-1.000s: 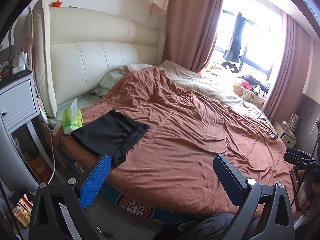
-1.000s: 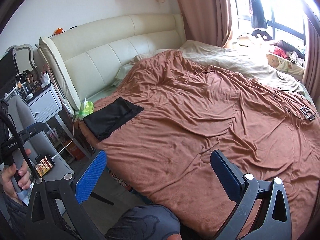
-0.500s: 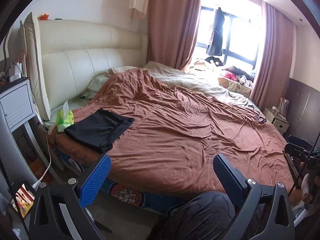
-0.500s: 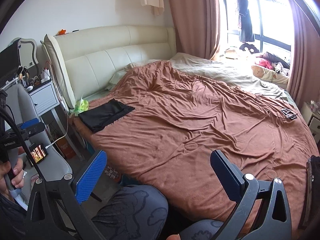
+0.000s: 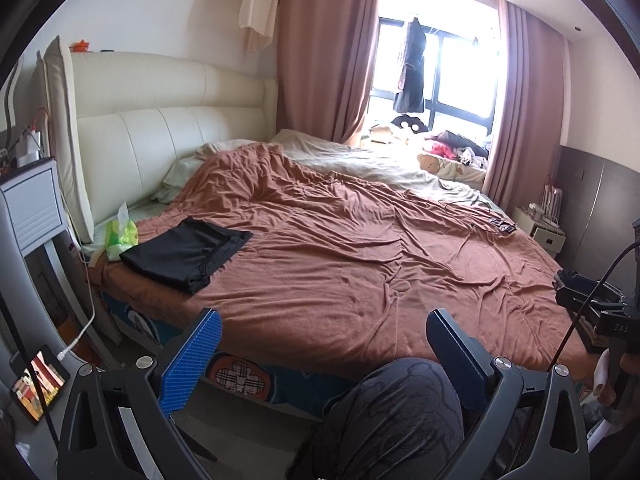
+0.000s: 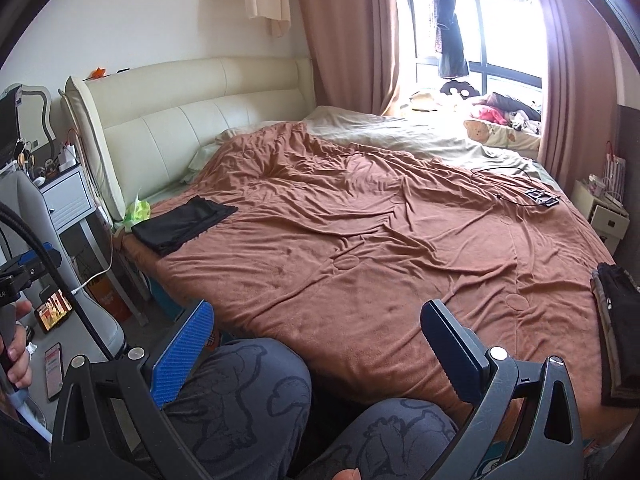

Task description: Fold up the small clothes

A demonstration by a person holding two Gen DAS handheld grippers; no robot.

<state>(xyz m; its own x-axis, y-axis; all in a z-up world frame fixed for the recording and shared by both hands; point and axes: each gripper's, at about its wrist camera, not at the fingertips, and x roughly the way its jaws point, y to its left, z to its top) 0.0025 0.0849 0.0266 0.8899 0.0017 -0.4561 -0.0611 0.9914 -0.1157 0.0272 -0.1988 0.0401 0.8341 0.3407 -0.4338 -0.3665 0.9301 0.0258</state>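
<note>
Grippers both gape empty above my knees: left gripper, right gripper. Folded black garment lies on the bed, near its headboard-side corner beside a green tissue pack.

Brown-blanketed bed carries folded black garment beside tissue pack.
</note>
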